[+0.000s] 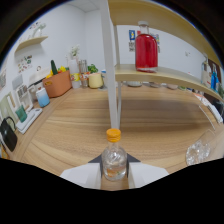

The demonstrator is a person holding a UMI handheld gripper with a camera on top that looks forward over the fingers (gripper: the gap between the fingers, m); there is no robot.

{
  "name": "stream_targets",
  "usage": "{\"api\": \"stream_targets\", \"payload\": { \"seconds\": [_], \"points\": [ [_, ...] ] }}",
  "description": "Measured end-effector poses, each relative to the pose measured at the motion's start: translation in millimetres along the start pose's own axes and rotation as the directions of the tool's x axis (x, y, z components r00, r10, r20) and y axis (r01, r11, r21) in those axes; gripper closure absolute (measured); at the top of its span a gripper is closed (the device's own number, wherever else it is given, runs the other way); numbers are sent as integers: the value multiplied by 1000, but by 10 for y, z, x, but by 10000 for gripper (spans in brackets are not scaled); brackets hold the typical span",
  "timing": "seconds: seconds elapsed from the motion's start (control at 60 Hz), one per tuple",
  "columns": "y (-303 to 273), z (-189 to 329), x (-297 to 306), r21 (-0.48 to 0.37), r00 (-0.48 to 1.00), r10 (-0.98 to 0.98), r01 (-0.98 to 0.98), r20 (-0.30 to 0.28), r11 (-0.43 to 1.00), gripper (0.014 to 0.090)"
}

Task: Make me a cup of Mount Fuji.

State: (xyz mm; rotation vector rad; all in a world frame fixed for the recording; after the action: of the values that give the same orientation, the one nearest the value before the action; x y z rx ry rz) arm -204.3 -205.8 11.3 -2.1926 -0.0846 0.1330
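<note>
Around me a wooden counter (150, 117), white walls (60, 30), a white post (111, 75) holding wooden shelves (160, 75), pictures pinned on the wall.

Clear bottle (114, 161) with orange cap (113, 134), white gripper (114, 176) fingers, light wood-grain table (150, 125), red-filled glass jar (146, 51), terracotta-orange pot (58, 83), yellow mug (95, 80), white walls

Bright even indoor light, soft blur throughout, strong fisheye bending (black vignette around edges), faint shelf shadow
</note>
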Motion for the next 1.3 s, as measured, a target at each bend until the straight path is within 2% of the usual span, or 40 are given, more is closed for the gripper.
{"api": "stream_targets", "payload": {
  "seconds": [0.183, 0.267, 0.35, 0.367, 0.417, 0.45, 0.583, 0.7, 0.783, 0.917, 1.0, 1.1, 1.3],
  "points": [
    [69, -76, -12, -10, 1000, -13, 13, 21, 1000, 668],
    [69, -134, -30, -3, 999, -26, 26, 38, 1000, 598],
    [45, -250, -19, -1, 998, -46, 46, 49, 999, 465],
    [32, -279, -21, 0, 997, -46, 46, 55, 999, 423],
    [-27, -405, -36, 9, 996, -37, 36, 80, 999, 227],
    [-79, -513, -30, 20, 995, -29, 27, 93, 999, 180],
    [-446, -1071, 229, 125, 994, -22, 9, 103, 992, 187],
    [-603, -1474, 706, 207, 997, -45, 31, 65, 978, 186],
    [-578, -1615, 1152, 227, 998, -61, 56, 11, 972, 184],
    [-448, -1701, 1844, 178, 998, -48, 56, -50, 982, 192],
    [-538, -1752, 2197, 178, 996, -38, 52, -82, 983, 194],
    [-889, -1783, 2520, 223, 994, -22, 45, -106, 974, 192],
    [-1720, -1548, 2932, 337, 994, 7, 32, -112, 941, 194]
  ]
}}
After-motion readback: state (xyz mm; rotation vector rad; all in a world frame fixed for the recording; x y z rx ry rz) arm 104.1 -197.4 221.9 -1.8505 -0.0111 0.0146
